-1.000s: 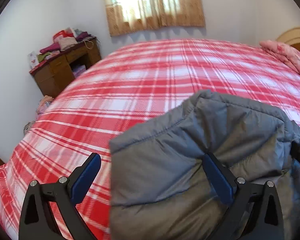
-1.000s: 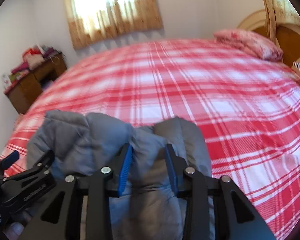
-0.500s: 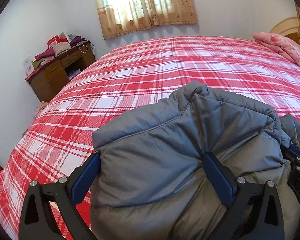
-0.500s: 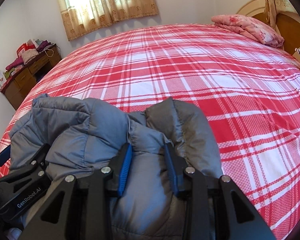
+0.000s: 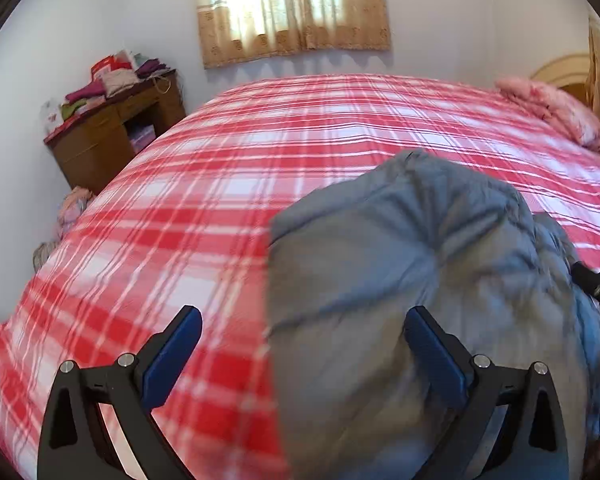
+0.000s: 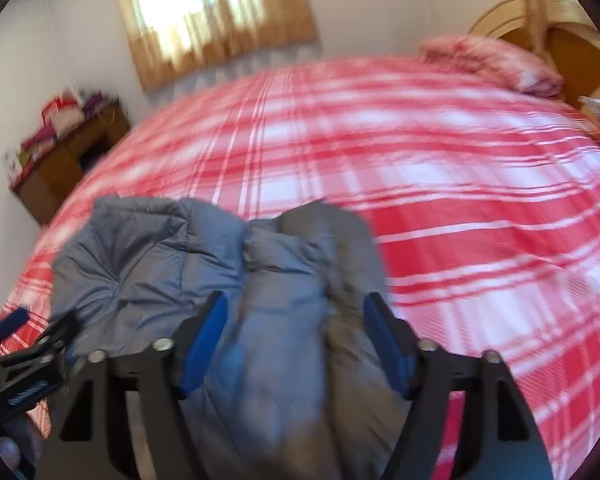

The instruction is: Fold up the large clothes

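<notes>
The right claw is spreading its blue-padded jaws, a fold of the puffy grey quilted jacket lying loose between them. The left claw is standing wide and released, the jacket's edge reaching between its jaws and brushing only the right pad. The jacket is lying bunched on the red-and-white plaid bed's near edge.

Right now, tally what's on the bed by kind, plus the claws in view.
Grey puffer jacket: 1
Pink pillow: 1
Claws: 2, left claw and right claw, its jaws opening with the jacket between them
Total: 4
</notes>
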`<state>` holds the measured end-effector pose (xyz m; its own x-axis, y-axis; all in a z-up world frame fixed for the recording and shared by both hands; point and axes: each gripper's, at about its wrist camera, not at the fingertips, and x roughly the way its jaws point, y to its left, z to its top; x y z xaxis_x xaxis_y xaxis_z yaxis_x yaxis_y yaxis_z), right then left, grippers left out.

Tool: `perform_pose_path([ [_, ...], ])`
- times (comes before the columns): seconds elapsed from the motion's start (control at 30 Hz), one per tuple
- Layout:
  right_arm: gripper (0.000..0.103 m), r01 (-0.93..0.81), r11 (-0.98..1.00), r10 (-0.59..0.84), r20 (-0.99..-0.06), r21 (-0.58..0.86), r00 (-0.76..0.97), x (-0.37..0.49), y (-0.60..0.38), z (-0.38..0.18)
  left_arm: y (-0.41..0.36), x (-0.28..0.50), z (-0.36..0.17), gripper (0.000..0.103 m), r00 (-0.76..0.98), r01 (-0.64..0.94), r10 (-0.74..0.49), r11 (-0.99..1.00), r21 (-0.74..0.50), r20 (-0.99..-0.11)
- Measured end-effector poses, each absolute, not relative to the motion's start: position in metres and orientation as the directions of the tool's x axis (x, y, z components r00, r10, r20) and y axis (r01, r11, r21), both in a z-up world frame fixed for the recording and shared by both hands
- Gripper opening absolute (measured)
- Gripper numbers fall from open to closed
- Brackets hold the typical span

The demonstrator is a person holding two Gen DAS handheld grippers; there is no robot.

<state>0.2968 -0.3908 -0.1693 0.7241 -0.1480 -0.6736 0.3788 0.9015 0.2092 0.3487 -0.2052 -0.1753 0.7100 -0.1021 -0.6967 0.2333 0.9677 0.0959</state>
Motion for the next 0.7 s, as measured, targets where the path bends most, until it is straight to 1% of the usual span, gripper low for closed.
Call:
perform_pose_path([
  [0.07, 0.075, 0.374, 0.897, -0.127, -0.675, 0.235, 0.727, 0.279, -0.390, -0.175, -0.182, 0.334, -0.182, 0.102, 0.696, 0.217, -0.117, 0.975, 0.053, -0.709],
  [0.1, 0.075, 0.371, 0.896, -0.105, -0.695, 0.243, 0.711, 0.275, -0.389, -0.184, -0.177, 0.330, -0.188, 0.102, 0.678, 0.218, -0.130, 0.975, 0.029, -0.724],
  [0.13, 0.075, 0.360, 0.899, -0.084, -0.709, 0.249, 0.700, 0.274, -0.386, -0.191, -0.175, 0.328, -0.195, 0.102, 0.662, 0.224, -0.141, 0.974, 0.015, -0.736],
  [0.2, 0.075, 0.352, 0.896, -0.068, -0.702, 0.269, 0.709, 0.270, -0.385, -0.202, -0.178, 0.324, -0.205, 0.102, 0.649, 0.236, -0.155, 0.972, 0.003, -0.745],
  [0.4, 0.076, 0.322, 0.861, 0.040, -0.684, 0.393, 0.728, 0.270, -0.397, -0.214, -0.203, 0.311, -0.210, 0.102, 0.695, 0.260, -0.132, 0.963, 0.076, -0.707],
  [0.5, 0.075, 0.312, 0.863, 0.046, -0.675, 0.398, 0.736, 0.268, -0.393, -0.215, -0.205, 0.310, -0.214, 0.102, 0.699, 0.270, -0.146, 0.960, 0.070, -0.700],
  [0.53, 0.070, 0.290, 0.869, 0.061, -0.668, 0.402, 0.742, 0.268, -0.389, -0.214, -0.204, 0.311, -0.214, 0.102, 0.697, 0.271, -0.151, 0.961, 0.062, -0.701],
  [0.57, 0.067, 0.270, 0.872, 0.078, -0.662, 0.408, 0.746, 0.266, -0.386, -0.214, -0.203, 0.311, -0.214, 0.102, 0.698, 0.271, -0.155, 0.961, 0.058, -0.699],
  [0.6, 0.066, 0.250, 0.879, 0.089, -0.656, 0.405, 0.749, 0.265, -0.382, -0.214, -0.203, 0.311, -0.215, 0.102, 0.702, 0.272, -0.156, 0.961, 0.059, -0.695],
  [0.7, 0.065, 0.269, 0.876, 0.082, -0.672, 0.401, 0.736, 0.272, -0.383, -0.216, -0.206, 0.310, -0.215, 0.102, 0.718, 0.271, -0.144, 0.959, 0.083, -0.681],
])
